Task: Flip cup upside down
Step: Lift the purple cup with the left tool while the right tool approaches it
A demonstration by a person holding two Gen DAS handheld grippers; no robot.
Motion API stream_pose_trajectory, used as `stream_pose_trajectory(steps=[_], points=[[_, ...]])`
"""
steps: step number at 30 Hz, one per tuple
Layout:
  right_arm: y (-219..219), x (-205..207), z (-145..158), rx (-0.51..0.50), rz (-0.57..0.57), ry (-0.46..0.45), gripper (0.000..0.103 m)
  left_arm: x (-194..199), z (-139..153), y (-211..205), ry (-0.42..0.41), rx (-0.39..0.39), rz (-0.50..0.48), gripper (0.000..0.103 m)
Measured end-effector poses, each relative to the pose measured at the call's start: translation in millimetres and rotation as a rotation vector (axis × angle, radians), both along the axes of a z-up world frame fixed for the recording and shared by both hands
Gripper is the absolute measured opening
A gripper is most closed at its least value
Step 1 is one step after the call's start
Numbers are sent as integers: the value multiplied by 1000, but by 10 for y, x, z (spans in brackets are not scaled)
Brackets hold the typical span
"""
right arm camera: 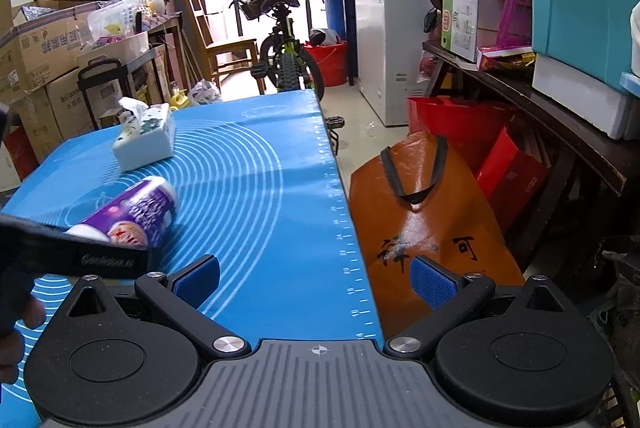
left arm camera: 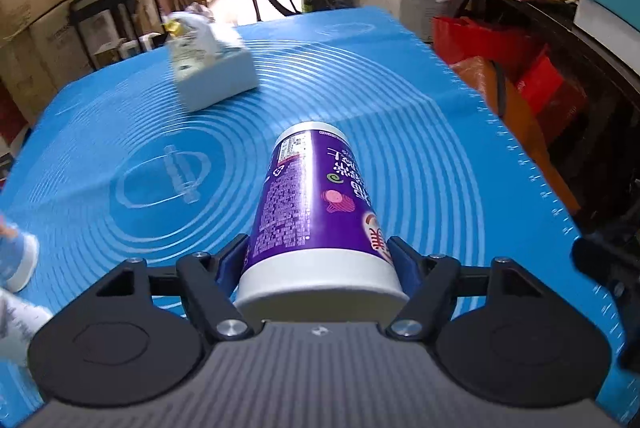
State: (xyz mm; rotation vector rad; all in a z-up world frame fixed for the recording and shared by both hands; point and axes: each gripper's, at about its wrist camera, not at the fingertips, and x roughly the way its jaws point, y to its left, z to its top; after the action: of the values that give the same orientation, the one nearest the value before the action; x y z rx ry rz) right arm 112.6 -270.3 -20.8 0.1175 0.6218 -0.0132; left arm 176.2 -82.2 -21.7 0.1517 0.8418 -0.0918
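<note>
A purple paper cup with a white rim band is held in my left gripper, whose blue pads press on both sides of it near its wide end. The cup is tilted, its narrow base pointing forward and away over the blue mat. In the right wrist view the cup shows at the left, lying nearly sideways above the mat, with the left gripper's black body in front of it. My right gripper is open and empty over the mat's right edge.
A white tissue box stands at the far left of the mat; it also shows in the right wrist view. An orange bag and red bags lie right of the table. A bicycle, chair and boxes stand behind.
</note>
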Motion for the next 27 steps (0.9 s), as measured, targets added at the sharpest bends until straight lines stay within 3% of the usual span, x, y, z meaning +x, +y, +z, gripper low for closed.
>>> stream_pose_trajectory(steps=[11,22,25,27], points=[[418,-157,96,9,67,16,100,-416,42,544,4,-44,80,74],[747,-176,-21,10,107,75,100,-554,-56,696,4,-53,80,75],[748,-191,-18,4,105,78,100,-579,-53,705,-8,-45,84,86],[737,-202,-7,6,103,80,100,-591,-40,708,-19,-40,87,88]])
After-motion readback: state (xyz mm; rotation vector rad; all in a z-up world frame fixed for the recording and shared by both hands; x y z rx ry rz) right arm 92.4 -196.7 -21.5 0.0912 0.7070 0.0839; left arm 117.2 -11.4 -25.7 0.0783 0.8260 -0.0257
